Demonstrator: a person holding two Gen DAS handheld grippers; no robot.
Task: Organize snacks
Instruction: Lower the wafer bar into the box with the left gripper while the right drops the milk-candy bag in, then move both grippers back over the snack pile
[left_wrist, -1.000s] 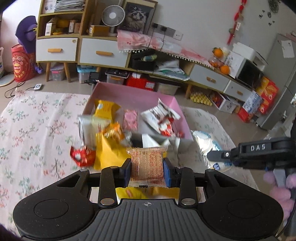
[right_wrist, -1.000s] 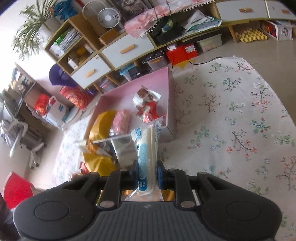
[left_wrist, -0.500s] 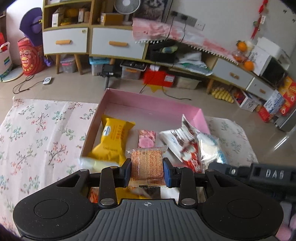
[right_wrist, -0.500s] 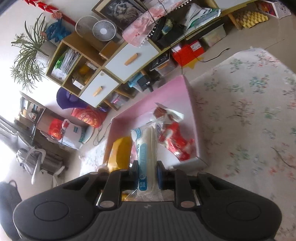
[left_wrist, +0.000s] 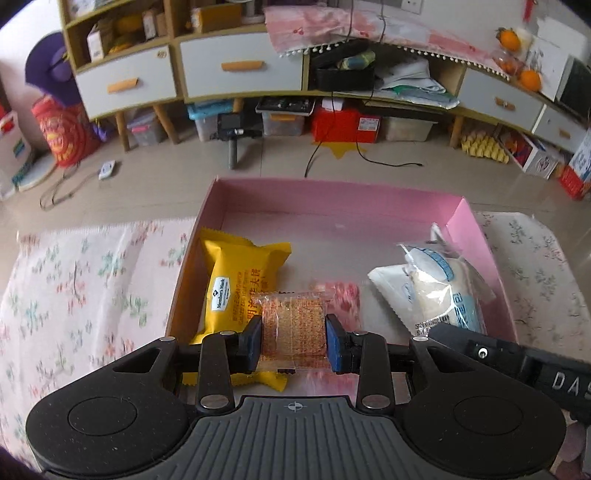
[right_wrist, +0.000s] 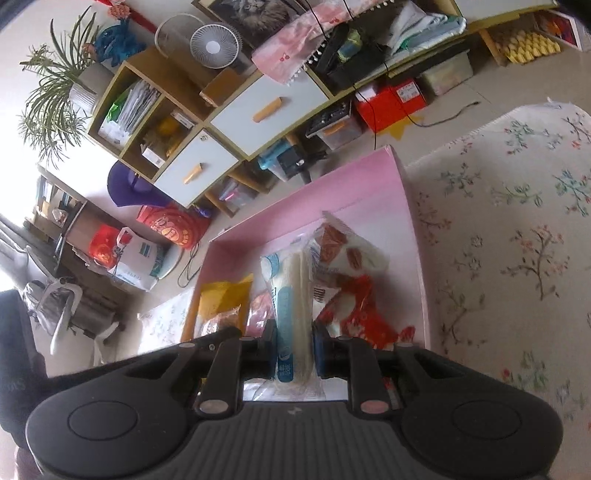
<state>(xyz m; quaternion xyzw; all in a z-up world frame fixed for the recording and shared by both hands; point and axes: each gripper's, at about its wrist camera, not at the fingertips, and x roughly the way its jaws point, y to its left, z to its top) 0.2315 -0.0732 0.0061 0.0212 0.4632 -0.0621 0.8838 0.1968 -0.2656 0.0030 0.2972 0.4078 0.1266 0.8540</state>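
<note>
Two claws loaded | left wrist: left claw (left_wrist: 294, 345) grips orange cracker packet (left_wrist: 293, 334) above pink box (left_wrist: 332, 195); early release lands it on yellow pack (left_wrist: 236, 288) | right wrist: right claw (right_wrist: 294, 349) pinches blue-white packet (right_wrist: 291, 314) over box; thin wrapper may slip onto red-white bag (right_wrist: 354, 295).

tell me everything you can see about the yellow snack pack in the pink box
The yellow snack pack is a puffy, glossy pillow pouch with crimped ends, a white-and-blue brand mark and red characters. It lies flat, sealed, along the left wall of the pink box. The wafer packet clamped in the left hand-held gripper hides its near right corner.
</note>
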